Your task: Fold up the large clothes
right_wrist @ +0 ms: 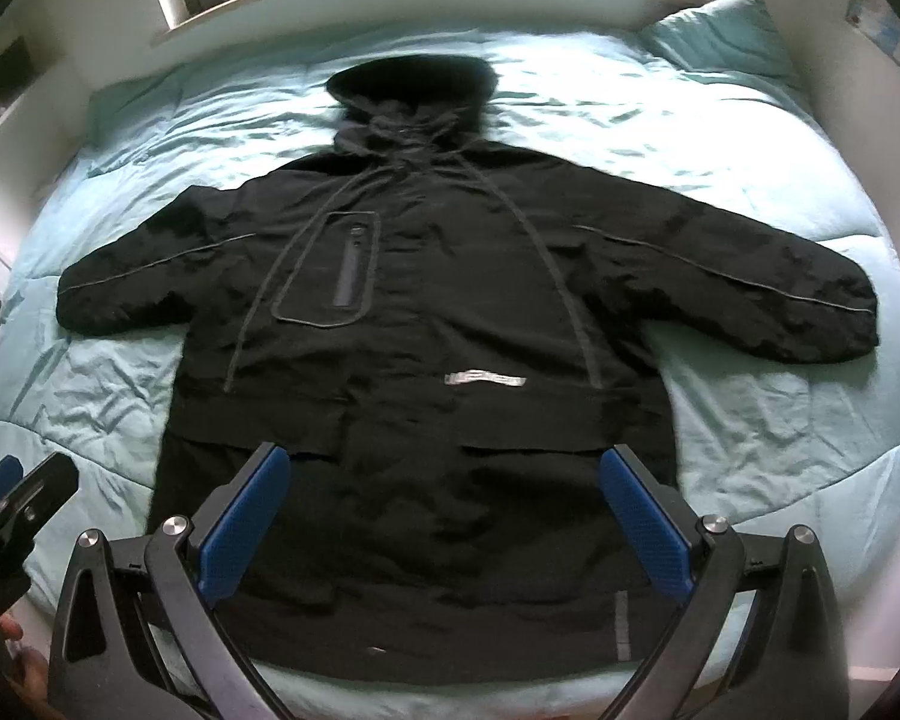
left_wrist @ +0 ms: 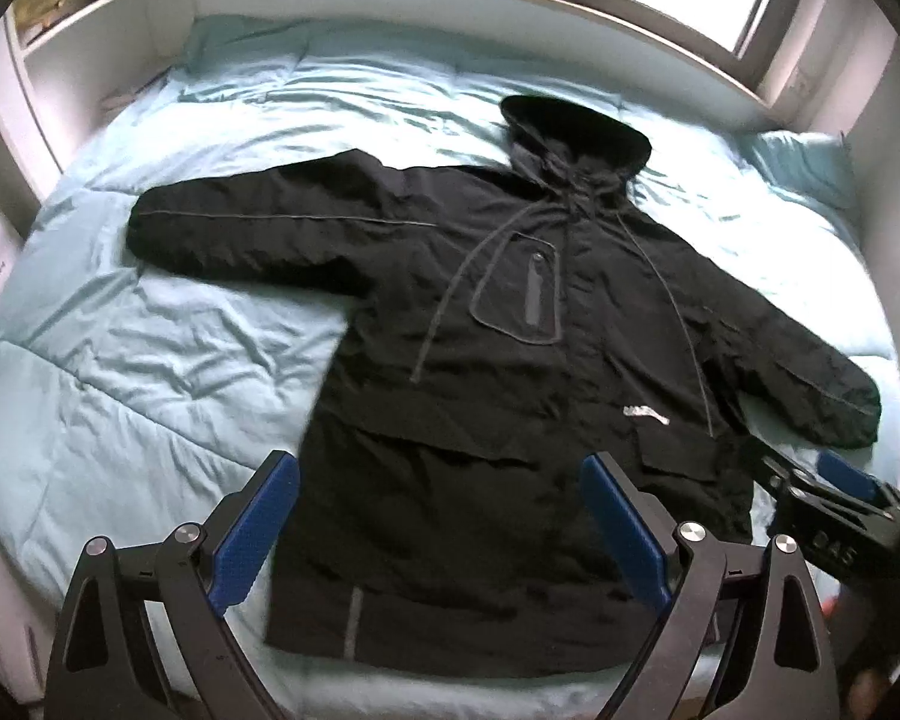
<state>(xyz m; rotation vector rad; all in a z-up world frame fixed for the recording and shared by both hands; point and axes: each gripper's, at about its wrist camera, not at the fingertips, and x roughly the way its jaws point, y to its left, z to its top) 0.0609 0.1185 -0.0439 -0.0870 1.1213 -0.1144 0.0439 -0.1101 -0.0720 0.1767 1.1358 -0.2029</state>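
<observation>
The left gripper (left_wrist: 440,483) was held with its jaws spread wide, its blue pads (left_wrist: 257,531) well apart and nothing between them. The right gripper (right_wrist: 444,477) stood the same way, jaws wide, blue pads (right_wrist: 645,525) clear of each other and gripping nothing. Each gripper appeared at the edge of the other's view, side by side.
</observation>
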